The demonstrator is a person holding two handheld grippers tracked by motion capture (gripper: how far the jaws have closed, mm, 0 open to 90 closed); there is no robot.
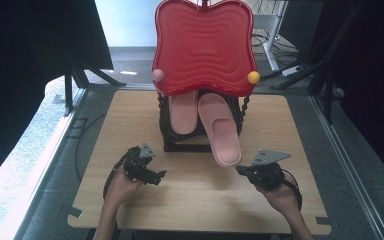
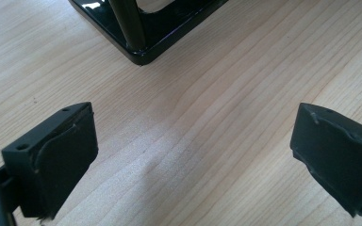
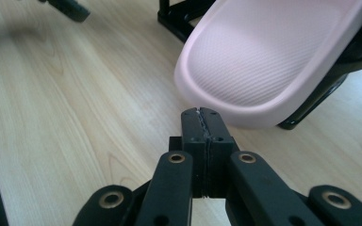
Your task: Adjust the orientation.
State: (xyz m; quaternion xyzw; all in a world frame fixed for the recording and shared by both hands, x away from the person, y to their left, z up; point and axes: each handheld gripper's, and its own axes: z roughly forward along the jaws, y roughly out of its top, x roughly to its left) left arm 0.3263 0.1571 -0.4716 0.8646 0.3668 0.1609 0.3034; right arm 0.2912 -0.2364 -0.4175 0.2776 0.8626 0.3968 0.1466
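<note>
Two pink slippers rest on a black rack (image 1: 172,145) in the middle of the wooden table (image 1: 130,110). The right slipper (image 1: 221,130) juts forward off the rack; the left slipper (image 1: 183,114) sits higher and further in. My right gripper (image 1: 241,170) is shut with nothing in it, its tips just short of that slipper's toe (image 3: 245,70). My left gripper (image 1: 160,175) stands open over bare wood, in front of the rack's foot (image 2: 141,44). Both its pads (image 2: 66,155) are wide apart.
A red wavy tray (image 1: 204,45) tops the rack, with a pink ball (image 1: 157,75) and a yellow ball (image 1: 253,77) at its front corners. Black curtains and metal stands surround the table. Cables lie on the floor at the back right.
</note>
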